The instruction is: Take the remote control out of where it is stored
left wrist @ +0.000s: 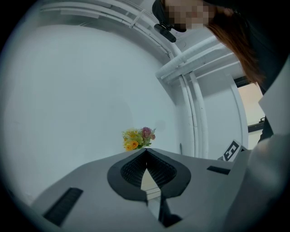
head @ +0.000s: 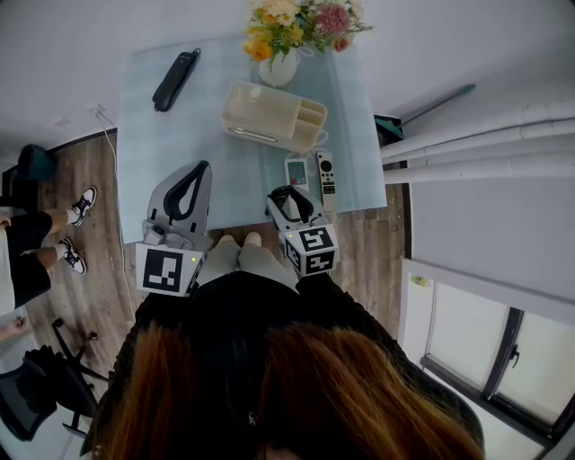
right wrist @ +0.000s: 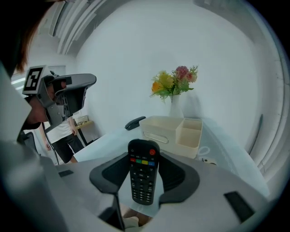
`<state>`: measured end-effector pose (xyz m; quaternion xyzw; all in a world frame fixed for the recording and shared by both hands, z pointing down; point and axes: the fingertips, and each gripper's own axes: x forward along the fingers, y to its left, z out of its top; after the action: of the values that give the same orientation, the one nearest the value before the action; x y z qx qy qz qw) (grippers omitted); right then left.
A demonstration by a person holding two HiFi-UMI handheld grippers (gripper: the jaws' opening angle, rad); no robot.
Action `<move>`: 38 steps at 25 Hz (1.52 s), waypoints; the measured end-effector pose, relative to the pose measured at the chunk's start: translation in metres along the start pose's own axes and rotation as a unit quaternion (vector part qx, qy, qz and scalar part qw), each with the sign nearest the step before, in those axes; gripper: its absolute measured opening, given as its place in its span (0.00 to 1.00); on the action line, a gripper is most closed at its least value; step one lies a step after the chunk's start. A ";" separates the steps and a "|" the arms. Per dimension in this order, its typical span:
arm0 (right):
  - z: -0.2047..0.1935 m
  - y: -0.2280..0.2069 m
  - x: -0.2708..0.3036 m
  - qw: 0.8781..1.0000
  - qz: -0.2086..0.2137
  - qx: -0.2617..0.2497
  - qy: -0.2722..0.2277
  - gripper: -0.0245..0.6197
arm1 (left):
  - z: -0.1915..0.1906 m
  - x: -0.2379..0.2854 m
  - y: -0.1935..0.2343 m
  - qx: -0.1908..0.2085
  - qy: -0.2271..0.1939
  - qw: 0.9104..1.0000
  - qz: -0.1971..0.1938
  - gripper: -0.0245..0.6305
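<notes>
Remote (right wrist: 141, 171) rides clamped in the right hand-held gripper (right wrist: 144, 154), jaws wide on it, above the near edge of the counter (right wrist: 108, 142), already out of the box (right wrist: 170, 131) beyond; released here it could tip off, while the left hand-held gripper (left wrist: 146, 150) idles, jaws together on nothing.

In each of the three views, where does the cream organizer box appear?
Head view: cream organizer box, upper middle of the table.
Left gripper view: not recognisable; the left gripper covers the table.
Right gripper view: centre, behind the black remote.
Shared landmark: the flowers, behind the box, visible in all three views.
</notes>
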<state>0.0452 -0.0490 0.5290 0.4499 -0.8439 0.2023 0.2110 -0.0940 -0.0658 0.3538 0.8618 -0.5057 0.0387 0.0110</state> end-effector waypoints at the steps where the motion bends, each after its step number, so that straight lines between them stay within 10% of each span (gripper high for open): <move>1: 0.001 -0.001 0.004 1.000 0.002 -0.002 0.002 0.37 | -0.001 0.000 0.000 0.000 0.001 1.000 0.000 0.04; 38: -0.035 -0.023 0.121 0.986 0.001 -0.073 0.152 0.36 | -0.004 -0.002 0.007 0.000 0.004 1.000 0.014 0.04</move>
<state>0.0096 -0.1243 0.6268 0.3967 -0.8150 0.2063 0.3685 -0.1019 -0.0671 0.3571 0.8544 -0.5177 0.0425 0.0127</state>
